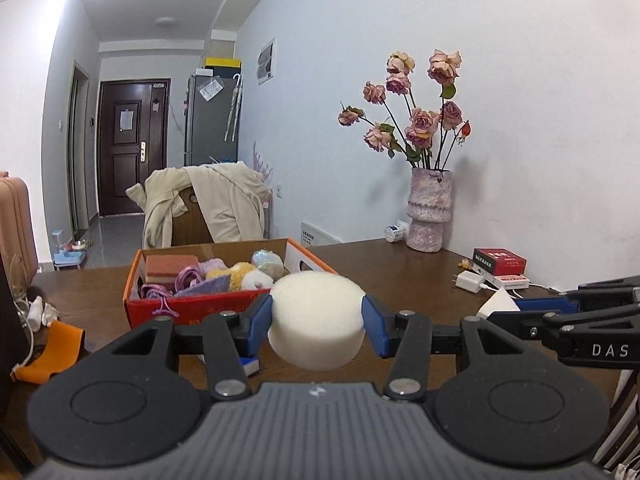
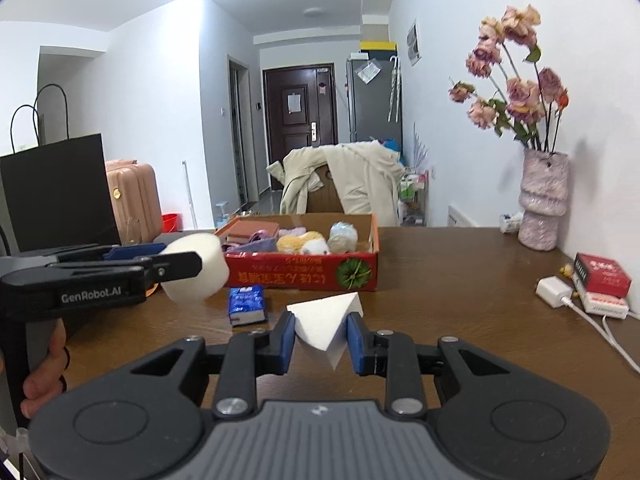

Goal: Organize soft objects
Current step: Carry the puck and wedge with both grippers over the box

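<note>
My left gripper (image 1: pixel 317 320) is shut on a round white sponge (image 1: pixel 316 312), held above the brown table (image 1: pixel 400 276); the same sponge (image 2: pixel 196 268) and gripper (image 2: pixel 192 264) show at the left of the right wrist view, with a hand on the handle. My right gripper (image 2: pixel 321 336) is shut on a white triangular sponge (image 2: pixel 326 320), its tip (image 1: pixel 500 304) poking out at the right of the left wrist view. Ahead stands a red cardboard box (image 1: pixel 192 308) (image 2: pixel 304 276) holding sponges, purple cloth and plush toys.
A small blue packet (image 2: pixel 246 304) lies on the table before the box. A vase of dried roses (image 1: pixel 428 212) (image 2: pixel 542 208), red and white boxes (image 2: pixel 600 280) and a white charger (image 2: pixel 554 290) stand by the wall at right. An orange cloth (image 1: pixel 52 354) lies at left.
</note>
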Tool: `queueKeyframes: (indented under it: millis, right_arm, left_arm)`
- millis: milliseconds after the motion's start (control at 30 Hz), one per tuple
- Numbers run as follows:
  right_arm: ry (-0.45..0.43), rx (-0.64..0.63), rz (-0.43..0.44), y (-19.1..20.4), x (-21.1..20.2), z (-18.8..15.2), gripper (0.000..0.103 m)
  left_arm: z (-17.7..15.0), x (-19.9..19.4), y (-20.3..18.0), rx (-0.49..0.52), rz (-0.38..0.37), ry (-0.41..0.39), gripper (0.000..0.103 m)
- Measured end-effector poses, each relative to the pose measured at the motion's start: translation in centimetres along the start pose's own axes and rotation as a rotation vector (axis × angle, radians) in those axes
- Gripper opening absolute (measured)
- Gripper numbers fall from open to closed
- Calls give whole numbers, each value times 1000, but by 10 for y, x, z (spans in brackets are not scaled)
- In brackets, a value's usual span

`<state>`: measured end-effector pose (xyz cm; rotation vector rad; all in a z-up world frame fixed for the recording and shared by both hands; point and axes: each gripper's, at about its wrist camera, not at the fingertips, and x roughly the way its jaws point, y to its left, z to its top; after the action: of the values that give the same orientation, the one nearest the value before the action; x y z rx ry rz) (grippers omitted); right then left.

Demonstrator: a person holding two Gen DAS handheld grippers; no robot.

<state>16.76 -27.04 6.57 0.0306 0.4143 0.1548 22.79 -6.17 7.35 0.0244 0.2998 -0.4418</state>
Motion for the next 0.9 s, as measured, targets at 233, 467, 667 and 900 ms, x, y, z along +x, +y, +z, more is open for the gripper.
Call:
queueKeyframes:
  millis: [233, 467, 667, 900]
  right_arm:
    - [-13, -65, 16, -2, 36, 31, 27]
    - [-32, -80, 50, -15, 96, 69, 27]
    - [-27, -77, 85, -28, 161, 103, 27]
    - [44, -26, 121, -50, 274, 149, 27]
  left_arm:
    - [22, 35, 11, 20, 39, -22, 51]
    - [47, 91, 31, 18, 90, -29, 51]
    - [71, 151, 58, -19, 106, 6, 51]
    - [96, 260, 105, -161, 99, 145, 51]
